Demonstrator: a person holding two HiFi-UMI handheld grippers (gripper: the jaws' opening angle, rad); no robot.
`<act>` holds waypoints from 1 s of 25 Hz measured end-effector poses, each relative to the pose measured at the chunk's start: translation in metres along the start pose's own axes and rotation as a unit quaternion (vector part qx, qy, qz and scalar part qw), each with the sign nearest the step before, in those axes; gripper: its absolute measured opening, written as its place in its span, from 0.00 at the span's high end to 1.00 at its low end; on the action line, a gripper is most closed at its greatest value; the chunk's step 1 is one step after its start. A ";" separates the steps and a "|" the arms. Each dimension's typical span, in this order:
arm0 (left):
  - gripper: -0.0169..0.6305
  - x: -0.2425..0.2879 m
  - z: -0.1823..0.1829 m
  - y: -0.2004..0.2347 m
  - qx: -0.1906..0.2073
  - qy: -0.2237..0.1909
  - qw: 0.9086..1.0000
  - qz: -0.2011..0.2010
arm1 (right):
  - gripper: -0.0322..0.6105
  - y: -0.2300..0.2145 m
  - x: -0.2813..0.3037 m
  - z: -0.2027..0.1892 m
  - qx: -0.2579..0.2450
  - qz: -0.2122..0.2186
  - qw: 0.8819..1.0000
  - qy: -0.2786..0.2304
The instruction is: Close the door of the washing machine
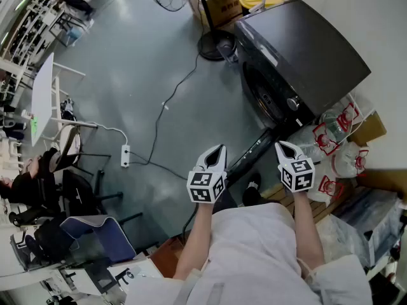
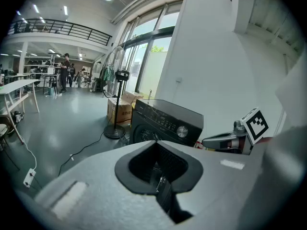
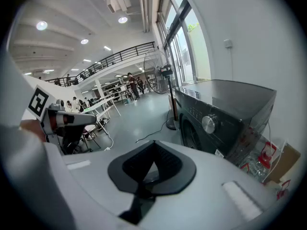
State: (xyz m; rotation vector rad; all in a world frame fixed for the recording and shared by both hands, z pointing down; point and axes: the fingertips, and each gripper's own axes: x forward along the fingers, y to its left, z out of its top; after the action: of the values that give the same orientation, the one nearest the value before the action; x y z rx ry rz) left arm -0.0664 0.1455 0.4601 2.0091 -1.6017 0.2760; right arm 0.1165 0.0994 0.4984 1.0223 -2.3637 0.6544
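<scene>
The dark washing machine [image 1: 299, 56] stands at the upper right of the head view, its round drum opening [image 1: 262, 97] facing down-left. Its door [image 1: 251, 156] hangs swung open, seen edge-on between my two grippers. My left gripper [image 1: 216, 152] is shut and empty, just left of the door's edge. Also shut and empty, my right gripper [image 1: 283, 147] is near the door's hinge side. From the left gripper [image 2: 158, 171] I see the machine [image 2: 165, 123] ahead and the right gripper [image 2: 230, 140] beside it. The right gripper [image 3: 151, 169] looks at the machine's knob panel [image 3: 208, 123]; the left gripper [image 3: 62, 120] is at its left.
A standing fan's base [image 1: 213, 43] and cardboard boxes [image 1: 222, 5] are behind the machine. A power strip [image 1: 125, 154] with a cable lies on the grey floor. Bags with red print [image 1: 331, 138] are piled right of the machine. Chairs [image 1: 76, 189] and a white table [image 1: 41, 94] stand at left.
</scene>
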 end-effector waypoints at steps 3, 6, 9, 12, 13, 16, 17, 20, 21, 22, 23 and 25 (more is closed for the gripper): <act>0.97 0.005 0.004 -0.005 0.000 -0.008 1.000 -0.004 | 0.95 -0.005 0.001 0.002 0.001 -0.002 1.000 -0.005; 0.97 0.010 0.006 -0.009 0.004 -0.010 1.000 -0.008 | 0.95 -0.009 0.000 0.001 0.003 -0.005 1.000 -0.007; 0.97 0.014 0.005 -0.013 0.007 -0.006 1.000 -0.014 | 0.95 -0.013 -0.002 -0.001 0.010 -0.009 1.000 -0.008; 0.97 0.020 0.001 -0.020 0.016 -0.001 0.999 -0.029 | 0.95 -0.017 -0.004 -0.005 0.022 -0.011 1.000 -0.009; 0.97 0.023 0.001 -0.023 0.020 0.000 0.999 -0.035 | 0.95 -0.018 -0.004 -0.007 0.024 -0.012 1.000 -0.008; 0.97 0.034 -0.003 -0.033 0.034 0.009 0.998 -0.052 | 0.95 -0.022 -0.002 -0.015 0.028 -0.015 0.999 -0.002; 0.97 0.038 -0.005 -0.037 0.039 0.013 0.997 -0.058 | 0.95 -0.023 -0.002 -0.018 0.029 -0.016 0.999 0.000; 0.97 0.051 -0.012 -0.046 0.050 0.029 0.996 -0.074 | 0.95 -0.027 -0.003 -0.029 0.038 -0.020 0.999 0.008; 0.97 0.054 -0.015 -0.048 0.053 0.033 0.995 -0.078 | 0.95 -0.029 -0.004 -0.032 0.042 -0.023 0.999 0.011; 0.97 0.058 -0.017 -0.050 0.054 0.038 0.995 -0.081 | 0.95 -0.030 -0.005 -0.036 0.045 -0.025 0.999 0.013; 0.97 0.061 -0.020 -0.052 0.055 0.041 0.994 -0.084 | 0.95 -0.033 -0.006 -0.040 0.049 -0.029 0.998 0.015; 0.97 0.066 -0.028 -0.056 0.057 0.050 0.993 -0.091 | 0.95 -0.038 -0.008 -0.048 0.058 -0.037 0.997 0.019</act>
State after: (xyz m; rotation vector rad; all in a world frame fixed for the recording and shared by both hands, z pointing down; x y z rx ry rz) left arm 0.0089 0.1129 0.4993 2.1753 -1.3578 0.4008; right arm 0.1618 0.1096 0.5394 1.1315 -2.2644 0.7838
